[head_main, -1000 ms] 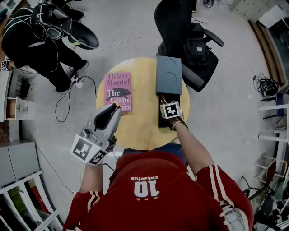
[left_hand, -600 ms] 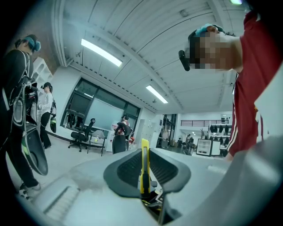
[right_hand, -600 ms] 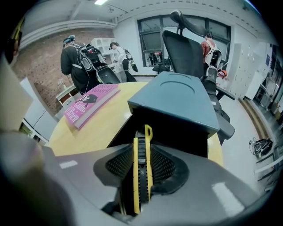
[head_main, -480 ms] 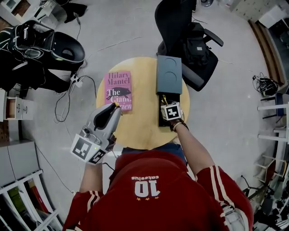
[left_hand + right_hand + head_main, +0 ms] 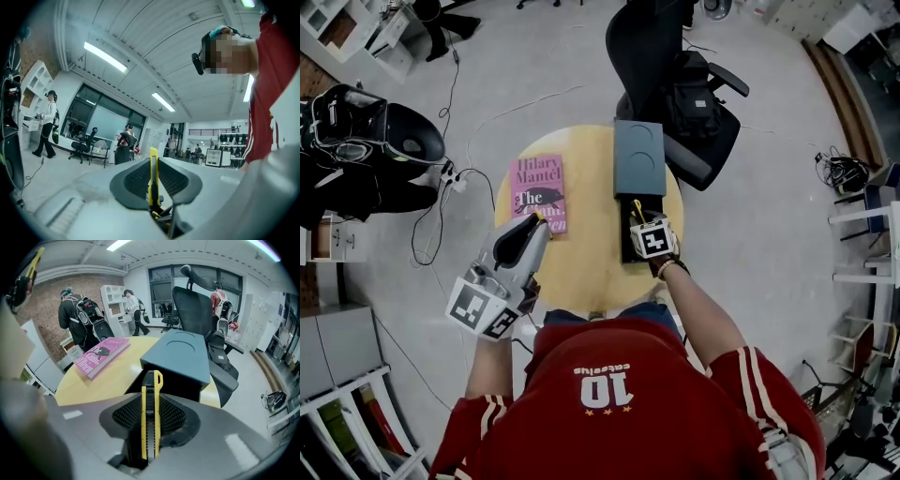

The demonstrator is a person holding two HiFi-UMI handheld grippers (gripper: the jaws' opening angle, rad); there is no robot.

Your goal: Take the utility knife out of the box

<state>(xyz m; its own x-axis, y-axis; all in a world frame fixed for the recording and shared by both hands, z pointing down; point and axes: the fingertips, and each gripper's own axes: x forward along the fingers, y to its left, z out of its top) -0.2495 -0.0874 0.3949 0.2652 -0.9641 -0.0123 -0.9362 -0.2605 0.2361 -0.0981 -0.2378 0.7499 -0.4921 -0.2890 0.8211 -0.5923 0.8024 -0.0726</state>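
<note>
Right hand-held gripper point(image 5: 149, 401), jaws just closing, grasps utility knife point(image 5: 149, 420) lengthwise, tip toward box point(image 5: 180, 355); slider ribs visible only in right gripper view. Left hand-held gripper point(image 5: 153, 185) pinches yellow strip point(image 5: 153, 161).

Grey floor point(image 5: 769, 234), black office chair point(image 5: 642, 52)

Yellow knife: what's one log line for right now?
right tongs: just been closing, clamped on utility knife at open box | left tongs: clamped on thin yellow item | pink book: lying on round table
</note>
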